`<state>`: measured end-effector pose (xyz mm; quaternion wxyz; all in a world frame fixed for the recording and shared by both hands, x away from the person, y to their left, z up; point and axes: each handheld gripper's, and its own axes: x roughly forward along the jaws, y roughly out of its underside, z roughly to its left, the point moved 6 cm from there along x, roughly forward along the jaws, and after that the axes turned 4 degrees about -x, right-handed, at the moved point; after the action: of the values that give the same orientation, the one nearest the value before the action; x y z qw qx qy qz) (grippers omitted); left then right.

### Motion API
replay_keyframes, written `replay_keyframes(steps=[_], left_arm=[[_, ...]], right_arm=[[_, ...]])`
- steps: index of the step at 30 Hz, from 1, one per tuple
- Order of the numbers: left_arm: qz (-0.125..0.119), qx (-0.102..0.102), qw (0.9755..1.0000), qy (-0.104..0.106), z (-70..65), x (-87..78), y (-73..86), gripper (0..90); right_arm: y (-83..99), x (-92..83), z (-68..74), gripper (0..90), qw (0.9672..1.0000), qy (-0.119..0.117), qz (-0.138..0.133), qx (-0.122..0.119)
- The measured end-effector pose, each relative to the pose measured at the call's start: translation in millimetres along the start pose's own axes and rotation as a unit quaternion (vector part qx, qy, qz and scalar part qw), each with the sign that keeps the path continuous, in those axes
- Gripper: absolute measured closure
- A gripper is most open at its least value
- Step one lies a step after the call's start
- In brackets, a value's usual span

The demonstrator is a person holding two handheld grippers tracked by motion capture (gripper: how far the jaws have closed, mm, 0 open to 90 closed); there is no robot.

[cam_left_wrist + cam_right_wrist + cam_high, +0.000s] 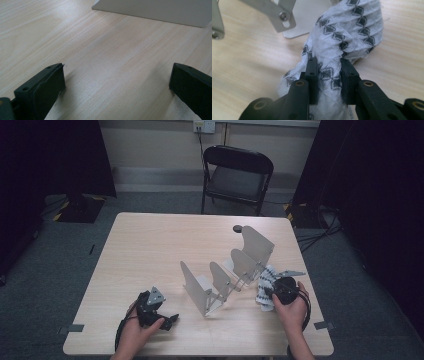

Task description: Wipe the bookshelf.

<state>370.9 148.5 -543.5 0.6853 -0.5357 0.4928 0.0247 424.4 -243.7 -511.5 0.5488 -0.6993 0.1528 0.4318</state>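
A white cloth with a black diamond pattern (pixel 347 30) is bunched between the jaws of my right gripper (pixel 329 72), which is shut on it. From above, the cloth (pixel 265 287) hangs just right of the metal rack (pixel 225 270), with the right gripper (pixel 272 294) at the table's front right. My left gripper (pixel 167 320) rests near the front left edge, pointing right. In the left gripper view its jaws (pixel 115 82) stand wide apart over bare wood, nothing between them.
The metal rack (pixel 287 17) has several upright grey dividers and runs diagonally across the light wood table (pixel 150 245). A small dark disc (pixel 237 228) lies at the far edge. A black folding chair (pixel 235 175) stands behind the table.
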Motion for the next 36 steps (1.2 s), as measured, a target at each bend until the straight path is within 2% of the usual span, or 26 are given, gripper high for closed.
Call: replay_keyframes(steps=[3, 7, 10, 16, 19, 22, 24, 26, 28, 30, 36], left_arm=[[0.000, 0.000, 1.0000, 0.000, 0.0, 0.0, 0.0, 0.0], [0.000, -0.001, 1.0000, 0.000, -0.3, 0.1, 0.0, 0.0], [0.002, 0.004, 1.0000, 0.000, 0.6, -0.2, 0.0, 0.0], [0.002, 0.004, 1.0000, 0.000, 0.6, -0.1, 0.0, 0.0], [0.002, 0.004, 1.0000, 0.000, 0.6, -0.1, 0.0, 0.0], [0.002, 0.004, 1.0000, 0.000, 0.6, -0.1, -0.1, 0.0], [0.002, 0.004, 1.0000, 0.000, 0.6, -0.1, -0.1, 0.0], [0.002, 0.004, 1.0000, 0.000, 0.6, -0.1, -0.1, 0.0], [0.002, 0.004, 1.0000, 0.000, 0.6, -0.1, -0.1, 0.0], [0.002, 0.004, 1.0000, 0.000, 0.6, -0.1, -0.1, 0.0], [0.002, 0.004, 1.0000, 0.000, 0.6, 0.0, -0.2, 0.0]], right_arm=[[10.3, -4.3, 0.7, 68.9, 0.9999, -0.007, -0.001, 0.009], [23.8, -11.1, 3.1, 57.9, 0.9999, -0.014, -0.006, 0.008], [31.9, -17.1, 3.5, 50.0, 1.0000, 0.003, -0.005, 0.001], [41.2, -28.5, 0.1, 43.2, 0.9999, 0.010, -0.008, -0.001], [37.4, -36.7, -1.2, 39.6, 0.9997, 0.011, -0.024, 0.002], [29.5, -41.7, 1.5, 39.1, 0.9993, 0.009, -0.038, -0.001], [24.3, -41.0, 5.6, 41.3, 0.9990, 0.005, -0.042, -0.012], [21.2, -35.9, 12.7, 45.7, 0.9989, -0.008, -0.038, -0.026], [21.3, -28.5, 19.3, 47.6, 0.9985, -0.008, -0.029, -0.046], [23.6, -21.7, 23.5, 50.9, 0.9982, -0.011, -0.021, -0.055], [31.8, -19.7, 16.0, 53.2, 0.9987, 0.002, -0.011, -0.051]])
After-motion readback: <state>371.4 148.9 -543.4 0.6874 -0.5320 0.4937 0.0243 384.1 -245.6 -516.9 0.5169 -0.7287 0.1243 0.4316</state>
